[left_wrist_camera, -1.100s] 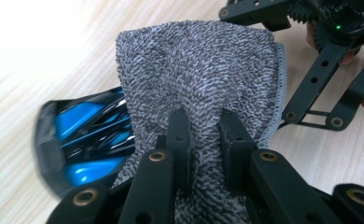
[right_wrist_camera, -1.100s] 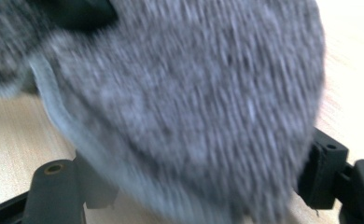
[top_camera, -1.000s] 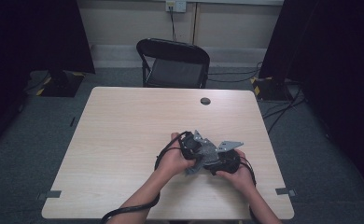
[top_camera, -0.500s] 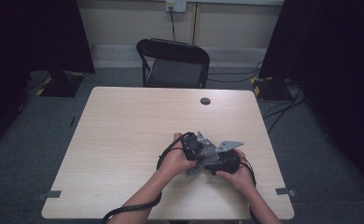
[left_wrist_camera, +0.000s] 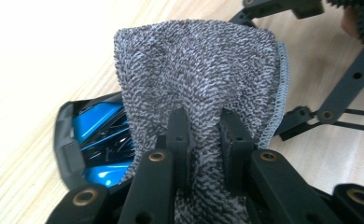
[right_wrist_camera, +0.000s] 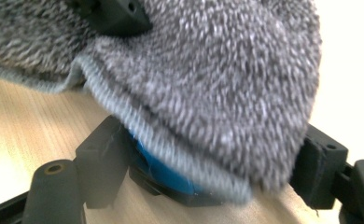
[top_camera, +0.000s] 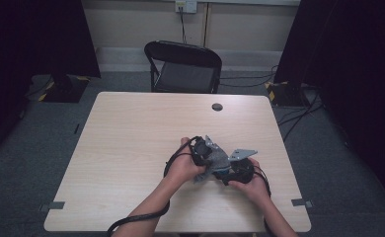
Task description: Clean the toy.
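The left gripper [left_wrist_camera: 203, 126] has its jaws pinched tight on a fold of the grey cloth [left_wrist_camera: 203, 60], which rises from between the jaw tips and spreads out beyond them. Just left of those jaws and partly under the cloth sits a blue and black object [left_wrist_camera: 96, 140], resting on the wooden table [left_wrist_camera: 40, 60]. The right gripper [right_wrist_camera: 203, 158] stands with its jaws wide, one on each side of that same blue object [right_wrist_camera: 164, 175]; its pads look to be against the object's sides, though the cloth [right_wrist_camera: 208, 79] draped over the top hides most of the contact, so a firm grip is likely rather than certain.

As a judgement, the work is wiping or wrapping the blue object with the cloth, and it seems midway: the cloth already covers the top, while the lower edge and one side are bare.

The high view places both hands near the table's near right part, the left gripper [top_camera: 200, 148] and right gripper [top_camera: 240, 170] close together with the cloth [top_camera: 215, 158] bunched between them, and a chair [top_camera: 183, 66] beyond the table's far edge. The left gripper view adds the cloth's stitched hem and the blue surface's sheen; the right gripper view shows the object's underside resting on the table.
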Action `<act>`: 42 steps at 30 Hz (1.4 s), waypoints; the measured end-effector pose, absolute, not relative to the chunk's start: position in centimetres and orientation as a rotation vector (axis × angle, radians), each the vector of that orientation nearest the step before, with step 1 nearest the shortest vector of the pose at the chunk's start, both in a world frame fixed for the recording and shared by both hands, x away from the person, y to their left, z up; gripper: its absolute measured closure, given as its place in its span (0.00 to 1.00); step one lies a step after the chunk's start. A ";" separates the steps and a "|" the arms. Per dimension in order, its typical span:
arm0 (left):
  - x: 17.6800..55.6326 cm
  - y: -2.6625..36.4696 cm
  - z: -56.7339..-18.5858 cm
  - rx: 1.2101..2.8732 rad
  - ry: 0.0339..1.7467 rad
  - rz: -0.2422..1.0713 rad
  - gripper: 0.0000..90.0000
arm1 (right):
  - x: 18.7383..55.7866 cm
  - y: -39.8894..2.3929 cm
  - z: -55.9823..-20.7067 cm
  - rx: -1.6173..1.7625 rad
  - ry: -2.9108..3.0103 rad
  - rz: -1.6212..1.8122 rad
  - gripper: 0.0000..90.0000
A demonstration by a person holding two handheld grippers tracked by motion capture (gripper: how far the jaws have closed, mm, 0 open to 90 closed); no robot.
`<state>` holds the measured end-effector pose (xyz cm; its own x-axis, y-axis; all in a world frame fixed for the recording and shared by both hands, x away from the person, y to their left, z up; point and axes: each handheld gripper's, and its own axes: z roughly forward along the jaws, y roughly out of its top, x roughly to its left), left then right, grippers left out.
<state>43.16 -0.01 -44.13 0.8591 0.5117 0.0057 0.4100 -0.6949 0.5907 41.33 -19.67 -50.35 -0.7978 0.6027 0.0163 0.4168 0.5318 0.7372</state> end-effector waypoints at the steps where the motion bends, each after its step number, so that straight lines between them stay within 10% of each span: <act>1: 43.2 0.1 -44.1 2.434 0.671 0.225 0.86 | 41.3 -19.7 -50.3 0.859 2.531 1.122 0.27; 42: 46.7 5.6 -44.4 2.323 0.949 0.249 0.86 | 41.3 -19.7 -50.3 0.859 2.530 1.123 0.27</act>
